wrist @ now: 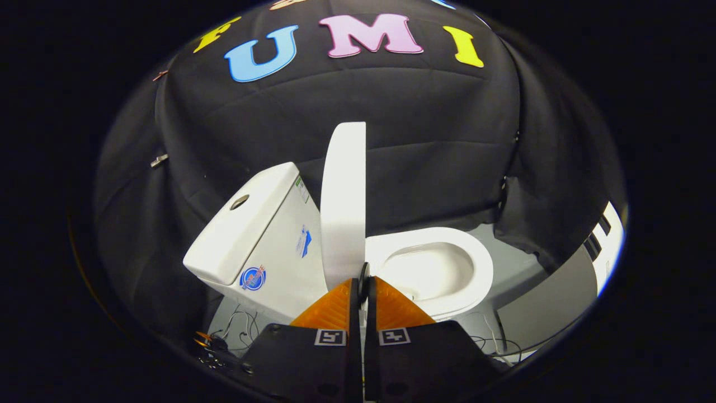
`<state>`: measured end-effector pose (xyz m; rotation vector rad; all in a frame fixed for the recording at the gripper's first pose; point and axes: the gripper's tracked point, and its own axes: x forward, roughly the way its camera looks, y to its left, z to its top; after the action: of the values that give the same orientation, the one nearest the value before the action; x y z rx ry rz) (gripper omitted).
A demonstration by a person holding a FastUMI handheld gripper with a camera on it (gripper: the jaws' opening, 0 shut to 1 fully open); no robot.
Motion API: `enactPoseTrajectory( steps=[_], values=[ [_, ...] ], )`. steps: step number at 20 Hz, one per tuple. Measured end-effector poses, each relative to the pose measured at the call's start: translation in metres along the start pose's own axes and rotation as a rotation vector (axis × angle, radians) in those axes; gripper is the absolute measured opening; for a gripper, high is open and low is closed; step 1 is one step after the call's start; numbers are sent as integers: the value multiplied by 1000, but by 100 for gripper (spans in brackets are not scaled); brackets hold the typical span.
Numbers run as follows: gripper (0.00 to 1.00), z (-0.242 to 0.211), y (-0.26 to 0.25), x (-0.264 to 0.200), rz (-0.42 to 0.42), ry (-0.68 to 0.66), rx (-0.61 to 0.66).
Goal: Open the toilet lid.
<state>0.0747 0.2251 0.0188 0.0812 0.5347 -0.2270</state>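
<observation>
Fingers (363, 285) sit pressed together just near the upright lid (343, 201), cistern (251, 235) left, open bowl (436, 268) right.

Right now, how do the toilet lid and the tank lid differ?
The toilet lid stands raised, nearly upright on edge; the tank lid lies flat on the tank.
The toilet lid is rounded at its top; the tank lid is boxy with a flush button.
The toilet lid sits just ahead of the hand-held gripper, whose fingers are together; the tank lid is off to the side.
Both are glossy white.
</observation>
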Motion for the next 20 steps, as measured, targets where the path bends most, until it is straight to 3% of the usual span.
enactPoseTrajectory(
  steps=[20],
  values=[
    [11, -17, 118, 14, -167, -69, -305]
  ],
)
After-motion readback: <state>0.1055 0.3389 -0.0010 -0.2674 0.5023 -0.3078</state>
